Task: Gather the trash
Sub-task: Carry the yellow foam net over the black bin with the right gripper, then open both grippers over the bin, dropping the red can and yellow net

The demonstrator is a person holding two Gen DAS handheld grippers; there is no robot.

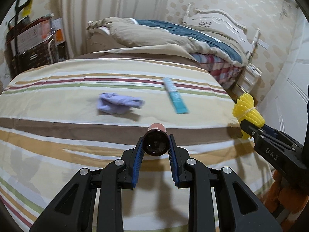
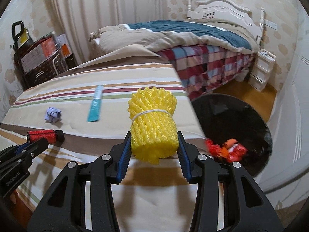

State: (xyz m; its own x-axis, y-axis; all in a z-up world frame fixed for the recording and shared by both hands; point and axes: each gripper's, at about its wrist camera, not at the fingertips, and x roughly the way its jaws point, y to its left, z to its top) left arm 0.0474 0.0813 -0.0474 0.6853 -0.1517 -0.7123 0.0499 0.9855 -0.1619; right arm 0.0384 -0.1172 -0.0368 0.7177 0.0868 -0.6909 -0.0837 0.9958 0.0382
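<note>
1. Trash fills both grippers: a yellow foam net bundle (image 2: 153, 127), tied round with white string, sits at the centre of the right wrist view, clamped between the blue pads of the right gripper (image 2: 154, 141).
2. At lower centre of the left wrist view, the left gripper (image 1: 155, 145) pinches a dark red bottle (image 1: 155, 142), its base toward the camera.
3. On the striped bedspread (image 2: 67, 100), mid-left of the right wrist view, a crumpled lilac wad (image 2: 52, 115) and a teal wrapper strip (image 2: 95, 104) lie apart from each other.
4. At right, beside the bed's edge, a black trash bin (image 2: 241, 119) holds red and orange wrappers (image 2: 226, 149).
5. Across the upper frame, a second bed carries a rumpled tan and blue quilt (image 2: 173, 32).
</note>
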